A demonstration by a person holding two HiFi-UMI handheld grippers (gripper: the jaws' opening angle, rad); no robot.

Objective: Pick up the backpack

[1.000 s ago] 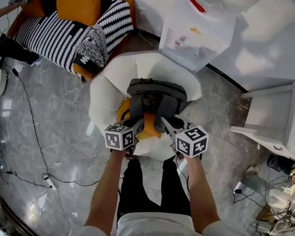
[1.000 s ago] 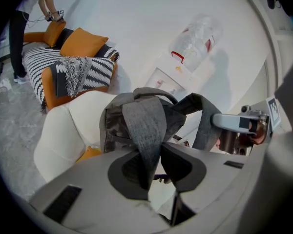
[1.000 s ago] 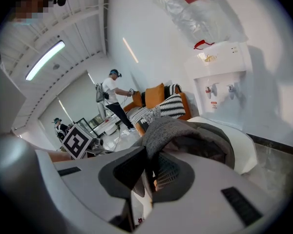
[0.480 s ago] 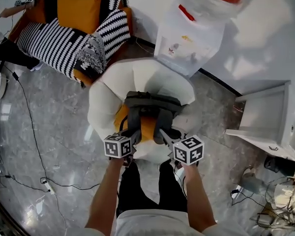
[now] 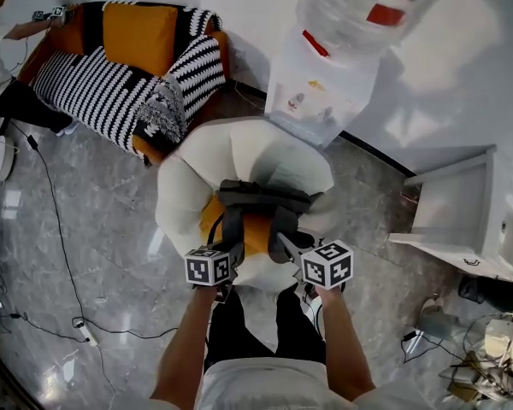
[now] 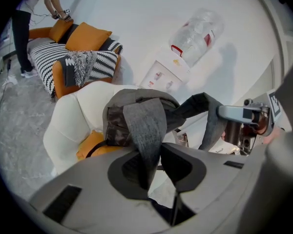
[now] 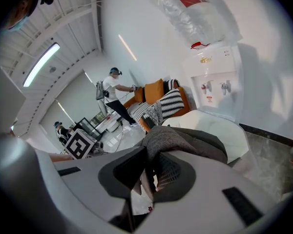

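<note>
Backpack (image 5: 262, 197) at armchair (image 5: 255, 150) — water dispenser (image 5: 318, 95) behind.

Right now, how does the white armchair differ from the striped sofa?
The white armchair is plain and rounded; the striped sofa is long, black-and-white with orange sides. The grey backpack hangs over the armchair; a patterned throw drapes the sofa. Both stand on the grey floor; the armchair's orange cushion matches the sofa's orange cushion.

Grey marble floor (image 5: 111, 254), white wall (image 5: 462, 84), striped sofa (image 5: 94, 84), water dispenser (image 5: 321, 92)
</note>
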